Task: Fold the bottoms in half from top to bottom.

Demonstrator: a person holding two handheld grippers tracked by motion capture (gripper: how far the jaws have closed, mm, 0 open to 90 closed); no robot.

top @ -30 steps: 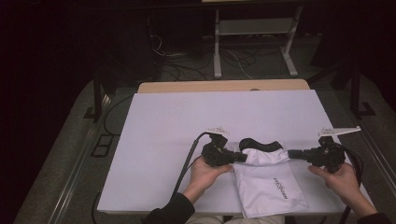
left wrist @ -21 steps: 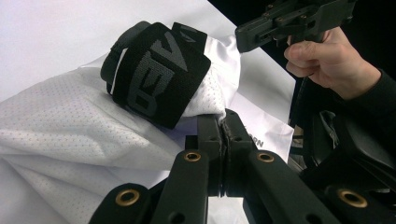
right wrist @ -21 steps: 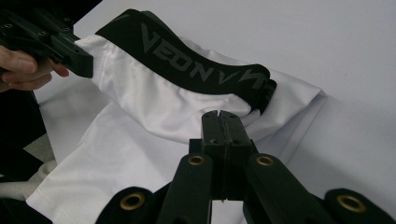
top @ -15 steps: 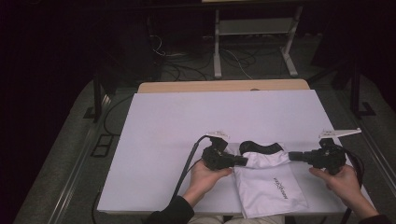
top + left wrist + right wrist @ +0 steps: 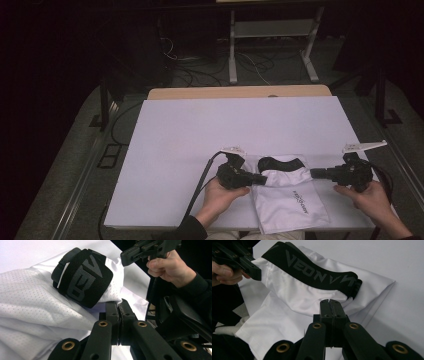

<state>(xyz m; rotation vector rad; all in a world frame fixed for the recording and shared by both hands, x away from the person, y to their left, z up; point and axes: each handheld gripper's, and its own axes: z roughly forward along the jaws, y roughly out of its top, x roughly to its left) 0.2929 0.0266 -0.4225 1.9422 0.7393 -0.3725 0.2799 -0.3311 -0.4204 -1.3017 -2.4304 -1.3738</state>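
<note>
Both the left gripper and right gripper have fingers clamped on the white shorts on the desk.

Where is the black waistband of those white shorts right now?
In the high view the black waistband lies at the far end of the white shorts, near the table's front right edge, between the left gripper and the right gripper.

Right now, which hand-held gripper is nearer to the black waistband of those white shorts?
Left. The left hand-held gripper pinches the white shorts close beside the black waistband. The right hand-held gripper grips the opposite edge, slightly farther from the band.
</note>
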